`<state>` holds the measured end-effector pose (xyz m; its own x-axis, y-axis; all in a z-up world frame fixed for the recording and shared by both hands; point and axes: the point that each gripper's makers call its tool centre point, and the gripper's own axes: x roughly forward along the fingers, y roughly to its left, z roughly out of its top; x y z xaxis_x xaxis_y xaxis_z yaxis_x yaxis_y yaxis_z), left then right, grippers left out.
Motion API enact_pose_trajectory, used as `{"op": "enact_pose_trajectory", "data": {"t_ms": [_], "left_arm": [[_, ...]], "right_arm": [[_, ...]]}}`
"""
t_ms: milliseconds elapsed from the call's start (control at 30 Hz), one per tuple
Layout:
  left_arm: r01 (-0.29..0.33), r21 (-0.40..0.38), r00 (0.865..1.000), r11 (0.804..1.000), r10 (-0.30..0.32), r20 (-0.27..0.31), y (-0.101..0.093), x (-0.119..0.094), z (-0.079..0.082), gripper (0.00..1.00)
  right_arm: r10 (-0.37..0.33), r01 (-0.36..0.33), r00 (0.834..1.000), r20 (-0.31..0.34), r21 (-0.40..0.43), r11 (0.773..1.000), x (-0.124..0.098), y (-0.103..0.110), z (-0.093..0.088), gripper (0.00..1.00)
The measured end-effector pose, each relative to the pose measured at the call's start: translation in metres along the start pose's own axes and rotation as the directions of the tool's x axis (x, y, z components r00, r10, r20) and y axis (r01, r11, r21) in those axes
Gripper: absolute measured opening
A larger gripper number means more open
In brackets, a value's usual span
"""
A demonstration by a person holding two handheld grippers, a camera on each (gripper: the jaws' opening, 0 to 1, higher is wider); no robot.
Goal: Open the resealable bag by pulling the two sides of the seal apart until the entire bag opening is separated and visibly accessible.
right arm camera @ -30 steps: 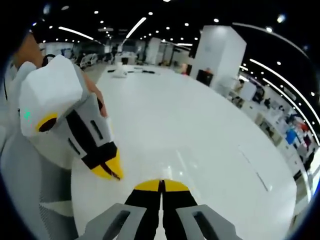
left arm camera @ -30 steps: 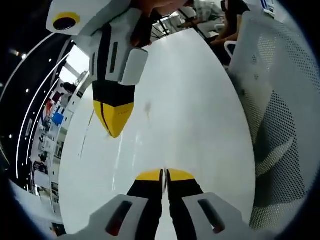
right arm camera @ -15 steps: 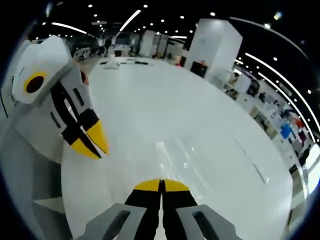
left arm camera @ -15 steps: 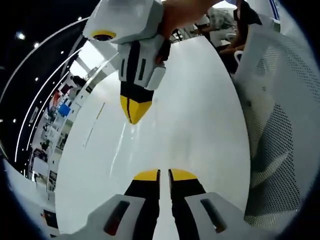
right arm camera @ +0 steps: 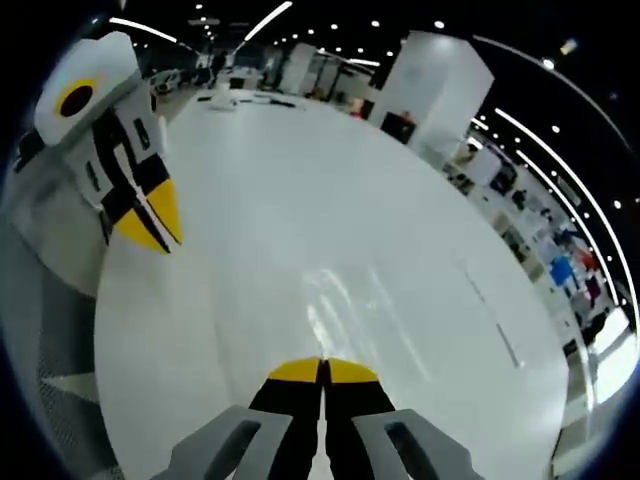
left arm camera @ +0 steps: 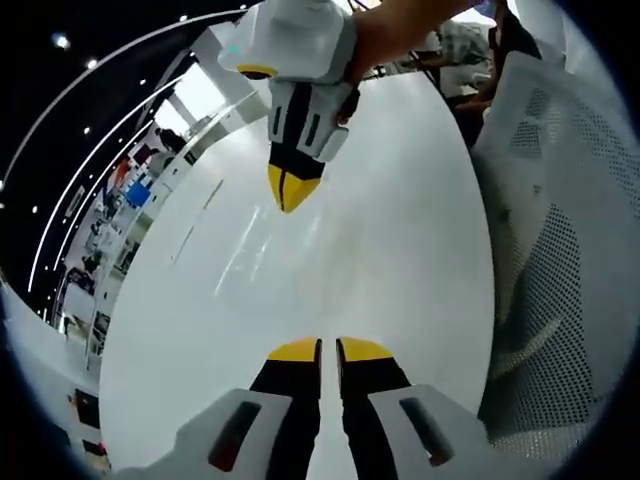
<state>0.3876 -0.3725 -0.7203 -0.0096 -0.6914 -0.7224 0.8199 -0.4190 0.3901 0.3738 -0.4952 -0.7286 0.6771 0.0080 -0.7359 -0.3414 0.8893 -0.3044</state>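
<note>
resealable bag: i cannot tell where it lies; the only marks on the white table (left arm camera: 400, 250) are faint glossy streaks (right arm camera: 335, 300) near its middle, which could be clear film or just the ceiling lights mirrored, too faint to say.

left gripper (left arm camera: 328, 347) hovers over the table's near edge with its yellow-tipped jaws drawn almost together, a thin slit between them; whether any film is pinched in that slit i cannot tell; right gripper (right arm camera: 323, 366) has its jaws pressed tight with nothing seen between them; a hand (left arm camera: 400, 25) grips it from above in the left gripper view.

over the last second the two tools have drawn apart; in the left gripper view the right one has gone from close in front to well off toward the far side of the table, and in the right gripper view the left one has slid out toward the edge beside the mesh chair (left arm camera: 560, 260); the left jaws, closed hard a second ago, now show that slit.

my reading: this looks like a pull-apart motion run to its end, or a release after it; since no opened mouth can be made out, i would not count the seal as separated; the tools would have to come back to the bag before any check or further pull.
</note>
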Motion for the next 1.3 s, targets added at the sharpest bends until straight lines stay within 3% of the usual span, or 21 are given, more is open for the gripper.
{"op": "enact_pose_trajectory", "data": {"t_ms": [167,367,733,1033,1300], "left_arm": [[-0.009,-0.034,1.0,0.999,0.009,-0.004,0.001,-0.003,-0.008,0.02],[-0.011,-0.072,1.0,0.997,0.01,-0.015,-0.001,-0.003,-0.017,0.02],[-0.005,-0.079,1.0,0.997,0.004,-0.02,-0.004,-0.003,-0.019,0.02],[-0.001,-0.134,1.0,0.991,0.0,-0.011,0.0,-0.004,-0.022,0.08],[0.014,-0.215,1.0,0.977,-0.016,-0.008,-0.002,-0.008,-0.027,0.24]], "right_arm": [[0.01,-0.01,1.0,-0.009,-0.04,0.999,0.002,0.0,-0.004,0.0],[0.044,-0.044,0.999,-0.006,0.012,0.999,0.005,0.006,-0.006,0.0],[0.081,-0.082,0.997,0.01,0.064,0.995,0.007,0.018,-0.003,0.0],[0.13,-0.142,0.988,0.084,0.168,0.976,-0.005,0.026,-0.002,0.13],[0.117,-0.149,0.984,0.138,0.251,0.957,-0.017,0.026,-0.001,0.29]]}}
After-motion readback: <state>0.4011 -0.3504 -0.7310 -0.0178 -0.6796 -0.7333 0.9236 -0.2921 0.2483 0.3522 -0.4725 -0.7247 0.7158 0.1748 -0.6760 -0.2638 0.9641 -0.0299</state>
